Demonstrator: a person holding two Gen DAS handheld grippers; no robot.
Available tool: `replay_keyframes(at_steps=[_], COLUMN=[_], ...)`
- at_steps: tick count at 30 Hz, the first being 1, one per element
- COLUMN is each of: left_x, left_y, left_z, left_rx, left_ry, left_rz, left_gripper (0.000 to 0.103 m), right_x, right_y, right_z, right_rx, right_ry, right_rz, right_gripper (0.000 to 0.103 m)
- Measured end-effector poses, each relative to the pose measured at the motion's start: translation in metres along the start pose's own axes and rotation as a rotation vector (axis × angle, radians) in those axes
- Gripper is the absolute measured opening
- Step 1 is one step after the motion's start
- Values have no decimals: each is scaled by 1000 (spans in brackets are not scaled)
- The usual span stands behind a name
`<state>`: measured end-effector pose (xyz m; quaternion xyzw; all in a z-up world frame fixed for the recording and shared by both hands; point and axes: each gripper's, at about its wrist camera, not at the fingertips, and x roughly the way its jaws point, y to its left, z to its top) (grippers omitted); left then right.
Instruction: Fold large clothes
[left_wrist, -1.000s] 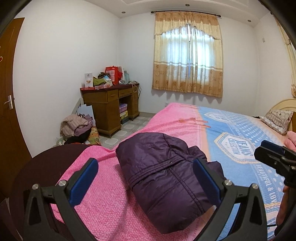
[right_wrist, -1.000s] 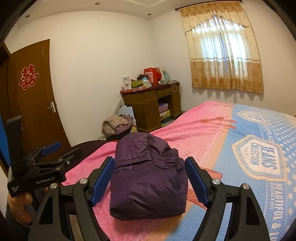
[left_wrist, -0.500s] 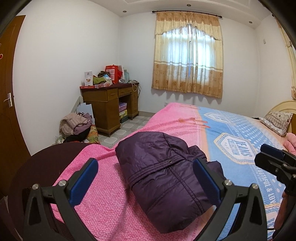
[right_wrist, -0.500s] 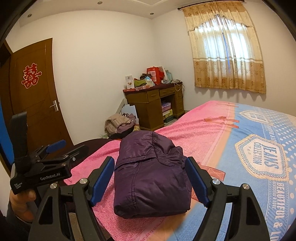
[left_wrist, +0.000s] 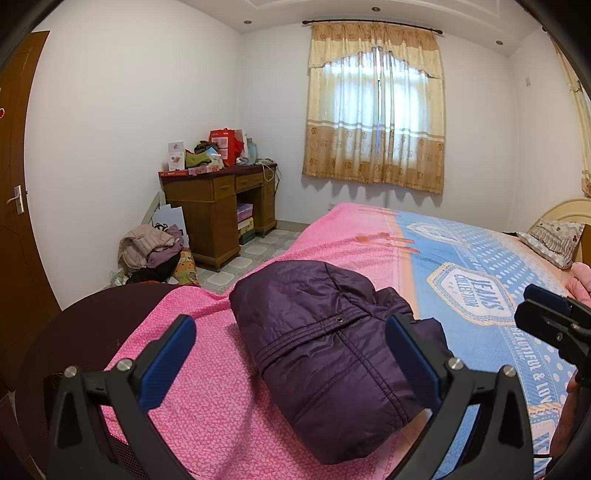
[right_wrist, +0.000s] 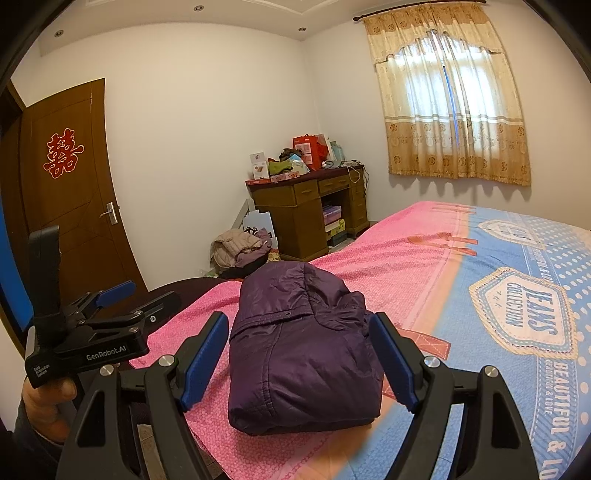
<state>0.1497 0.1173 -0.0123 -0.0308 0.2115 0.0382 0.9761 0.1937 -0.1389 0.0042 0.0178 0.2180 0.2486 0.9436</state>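
1. Purple padded jacket (left_wrist: 332, 339) sits folded into a compact bundle on the pink end of the bed (left_wrist: 461, 258), near the foot edge, hood end pointing toward the window.
2. My left claw (left_wrist: 291, 354) hangs above the bundle with its blue pads spread wide, gripping nothing.
3. My right claw (right_wrist: 299, 354) is the same: fingers splayed either side of the jacket in its view, empty, not touching the fabric.
4. From the right camera I see the left claw off to the side, clear of the bundle.
5. My read: the fold looks essentially finished, so the step in hand is checking and tidying.
6. To do that well, I'd keep both claws clear of the puffy top layer, since slick padded fabric probably springs open if nudged.
7. If a press is needed, I'd come straight down on the middle seam, not drag sideways.
8. A loose flap on the bundle's right side looks like the one spot worth tucking.
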Motion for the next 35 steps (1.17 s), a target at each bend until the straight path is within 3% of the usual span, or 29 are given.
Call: replay_keyframes(at_steps=[8, 35], left_x=[6, 8], left_y=[0, 17], left_z=[-2, 5], left_rx=[13, 20], left_ry=[32, 20], left_rz=[-18, 28], left_gripper=[103, 103], right_x=[-1, 8], right_y=[1, 9], right_z=[0, -4], right_rx=[-2, -19], right_ry=[-2, 22], right_rz=[-1, 21], right_gripper=[79, 79])
